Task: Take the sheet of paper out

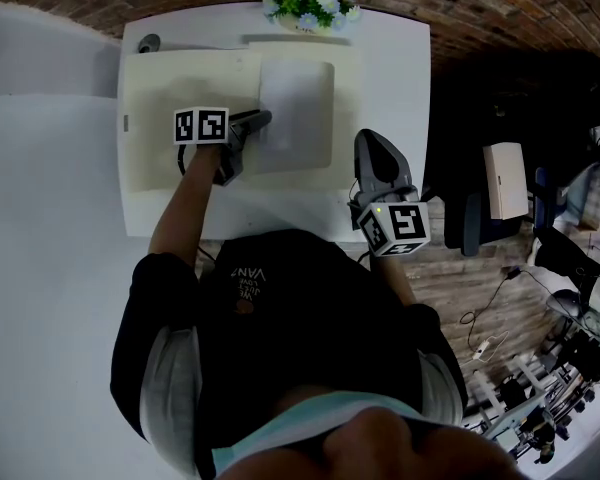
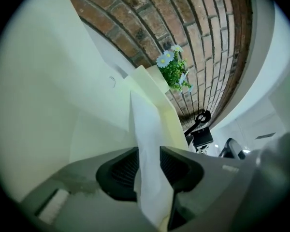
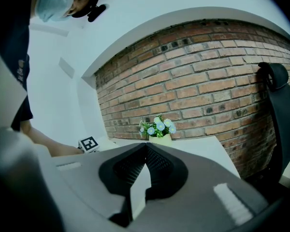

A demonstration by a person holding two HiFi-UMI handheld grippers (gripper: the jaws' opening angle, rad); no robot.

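1. Sheet of paper: it lies in the right half of the cream tray on the white table. Its long axis runs near to far. Its far end points toward the flowers.
2. Left gripper: it comes in from the left and meets the sheet's left long edge. In the left gripper view the sheet stands edge-on between the two pads of this gripper. I read the jaws as partway apart. The gap is wider than one thin sheet, so the paper is straddled and not yet pinched.
3. Right gripper: it sits right of the tray's near right corner, apart from the sheet. In its own view the jaw tips meet. It is closed, and I can name nothing held.
4. Governing relation: the sheet's edge is already inside the left jaws, and the sheet extends rightward from them. The left hand is nearer.
5. Judgement: I would close the left jaws fully first. Then I would draw the sheet left and toward me, across its short side.
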